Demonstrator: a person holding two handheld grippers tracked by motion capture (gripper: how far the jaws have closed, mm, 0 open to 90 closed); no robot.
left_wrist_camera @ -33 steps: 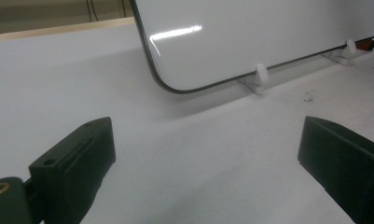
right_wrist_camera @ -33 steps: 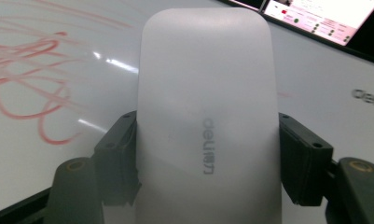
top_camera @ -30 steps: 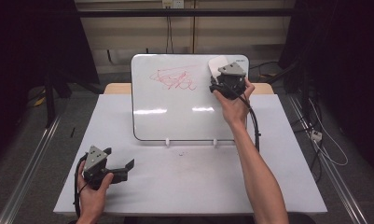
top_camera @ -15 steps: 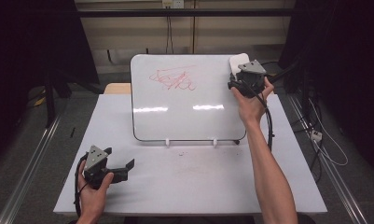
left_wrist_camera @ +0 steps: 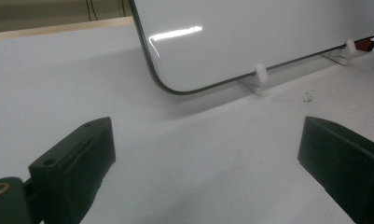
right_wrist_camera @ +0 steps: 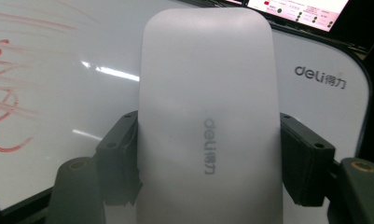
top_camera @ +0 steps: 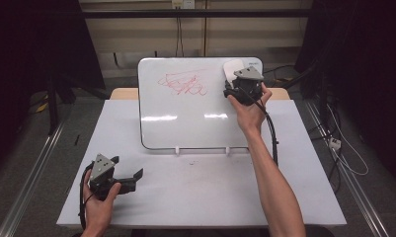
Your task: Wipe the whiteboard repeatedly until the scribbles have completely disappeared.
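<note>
— How far is the wiping?
— The eraser (right_wrist_camera: 208,121) is clamped in the right gripper (top_camera: 239,88) fingers, upper right of the whiteboard (top_camera: 185,118); the red scribble (top_camera: 183,84) is untouched.
— The left gripper (top_camera: 129,180)?
— Spread empty, lower left.

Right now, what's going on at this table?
A person is working on a whiteboard propped on the table. The right gripper is clamped on a white eraser, held against the board's upper right, beside a red scribble not yet wiped. The left gripper rests idle near the table's front, jaws open and empty.
</note>
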